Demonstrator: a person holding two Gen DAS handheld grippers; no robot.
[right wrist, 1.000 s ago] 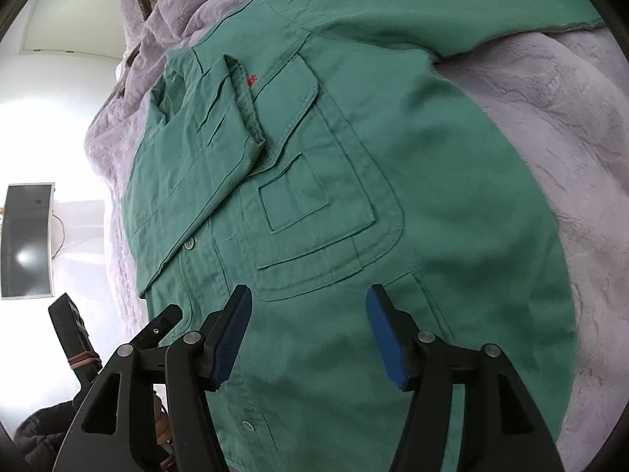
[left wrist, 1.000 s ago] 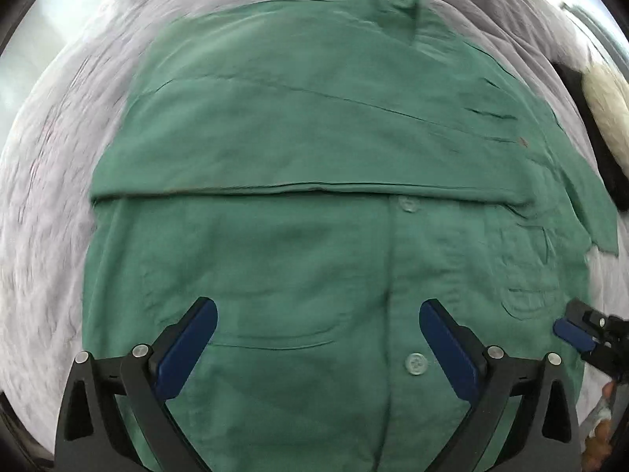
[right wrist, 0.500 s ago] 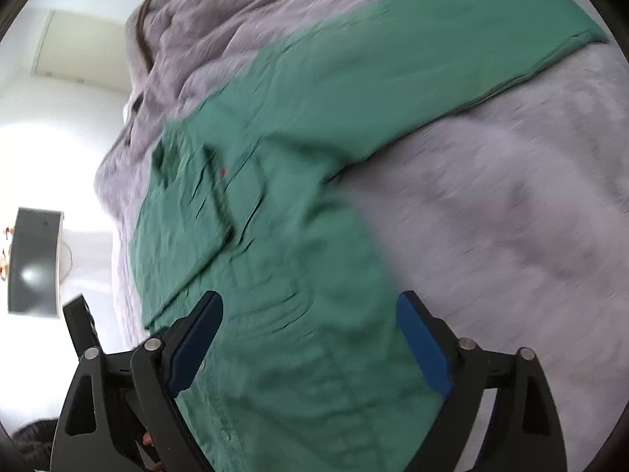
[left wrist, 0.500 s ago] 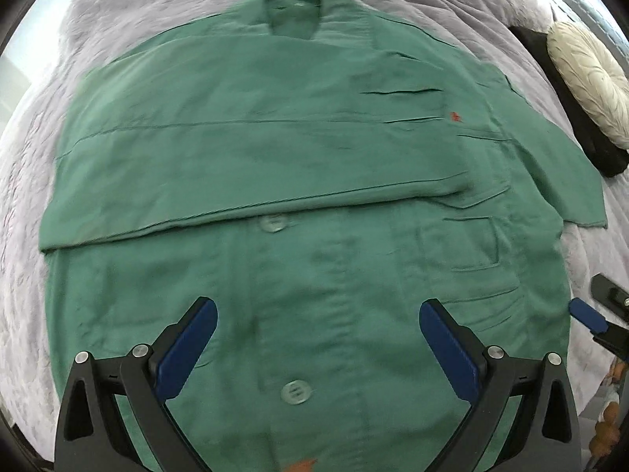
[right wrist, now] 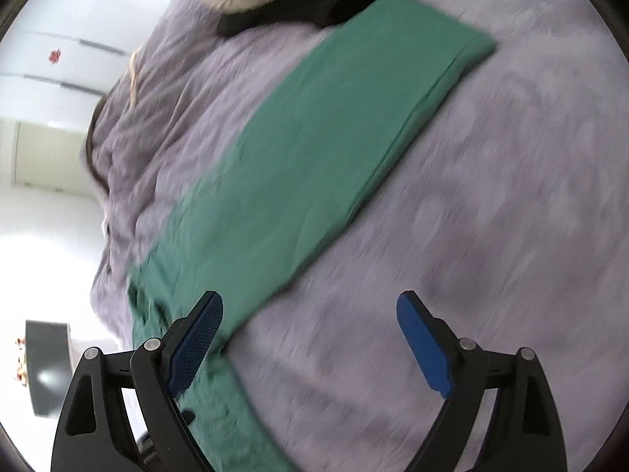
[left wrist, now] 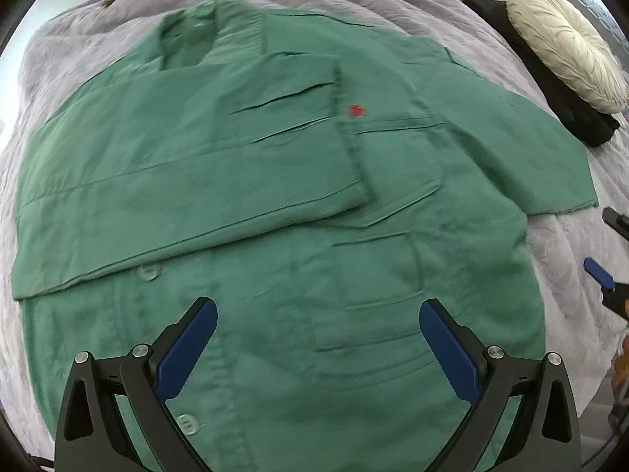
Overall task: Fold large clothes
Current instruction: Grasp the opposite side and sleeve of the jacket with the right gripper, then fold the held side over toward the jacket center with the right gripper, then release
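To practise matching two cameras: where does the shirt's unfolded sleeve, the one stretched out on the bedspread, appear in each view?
Left wrist view: the sleeve runs to the right edge, its cuff lower right.
Right wrist view: the sleeve crosses the middle diagonally, its cuff upper right.
Shared landmark: the cream cushion just past the sleeve.

Bed (left wrist: 452, 11) with lavender quilted cover. Green button-up shirt (left wrist: 275, 204) lies flat on it, one sleeve folded across the chest. Cream round cushion (left wrist: 566, 43) on a black garment (left wrist: 582, 118) near the far edge.
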